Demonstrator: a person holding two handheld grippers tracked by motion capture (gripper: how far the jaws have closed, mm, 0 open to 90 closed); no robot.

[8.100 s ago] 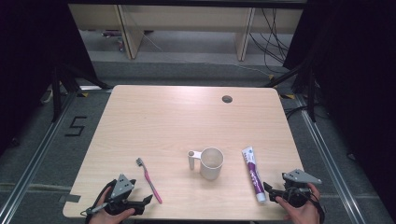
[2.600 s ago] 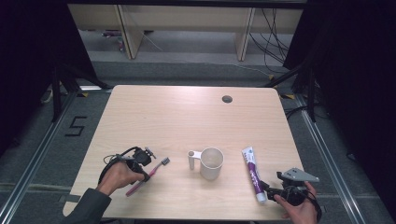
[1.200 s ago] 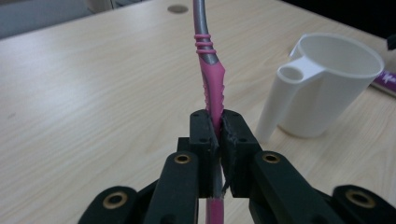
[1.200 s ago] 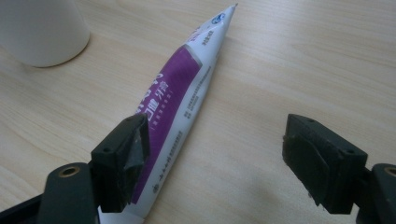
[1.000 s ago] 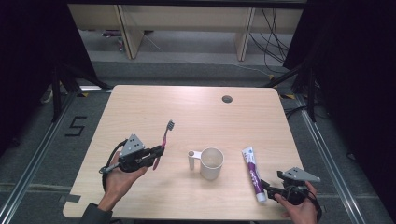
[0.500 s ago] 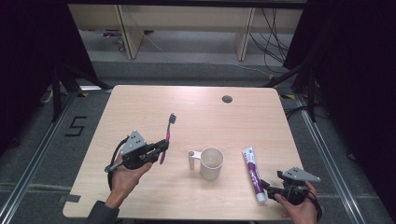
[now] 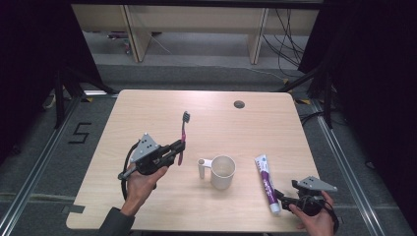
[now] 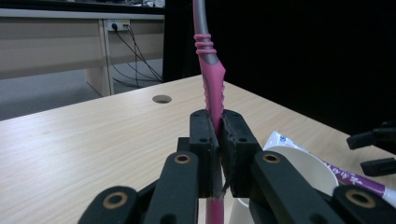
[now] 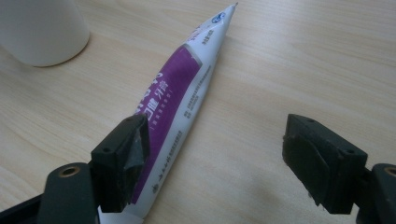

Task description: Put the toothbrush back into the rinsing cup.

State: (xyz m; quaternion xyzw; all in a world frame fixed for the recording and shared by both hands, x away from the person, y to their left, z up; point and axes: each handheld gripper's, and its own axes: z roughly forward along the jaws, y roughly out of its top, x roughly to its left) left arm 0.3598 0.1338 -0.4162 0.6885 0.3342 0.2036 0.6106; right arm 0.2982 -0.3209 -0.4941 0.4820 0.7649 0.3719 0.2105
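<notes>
The left gripper [image 7: 173,150] is clamped on a pink toothbrush [image 7: 182,137], its jaws pressed tight against the lower part of the handle. In the left gripper view the handle [image 8: 212,88] rises straight up out of the closed pads [image 8: 204,140], pink where it is gripped and grey above a ribbed band, with the lowest bit of pink handle showing beneath the jaws. From the high view the brush is held off the table [image 7: 147,113], its long axis running nearly upright and away from the person, the dark bristle head at the top and the handle end at the bottom by the jaws. The toothbrush sits left of a white cup [image 7: 223,172], which stands upright near the middle of the table with its handle turned to the left. The right gripper [image 7: 287,196] rests low at the near right edge of the table, its jaws spread wide and holding nothing. A purple and white toothpaste tube [image 7: 265,182] lies flat on the wood just beside it, its long axis running from the near edge toward the far side, the crimped end pointing away. In the right gripper view the tube [image 9: 173,107] passes close by one jaw, and the cup's base [image 9: 42,28] shows at the upper corner.
</notes>
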